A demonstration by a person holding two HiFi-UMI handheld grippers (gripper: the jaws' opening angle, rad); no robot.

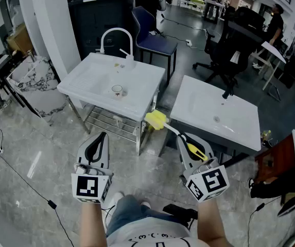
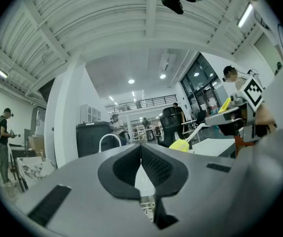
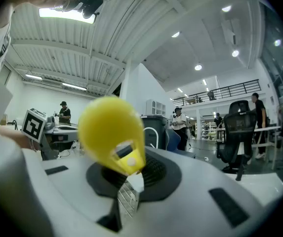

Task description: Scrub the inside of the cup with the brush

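A small white cup stands in the basin of the left white sink, below its curved faucet. My right gripper is shut on the yellow handle of a brush, whose white stem leads to a yellow sponge head between the two sinks. In the right gripper view the brush fills the jaws of the right gripper. My left gripper hangs in front of the left sink, shut and holding nothing; the left gripper has its pads together. Both grippers are short of the cup.
A second white sink stands on the right. A wire shelf sits under the left sink. Behind are a blue chair, a black cabinet and black office chairs. Cables lie on the marble floor.
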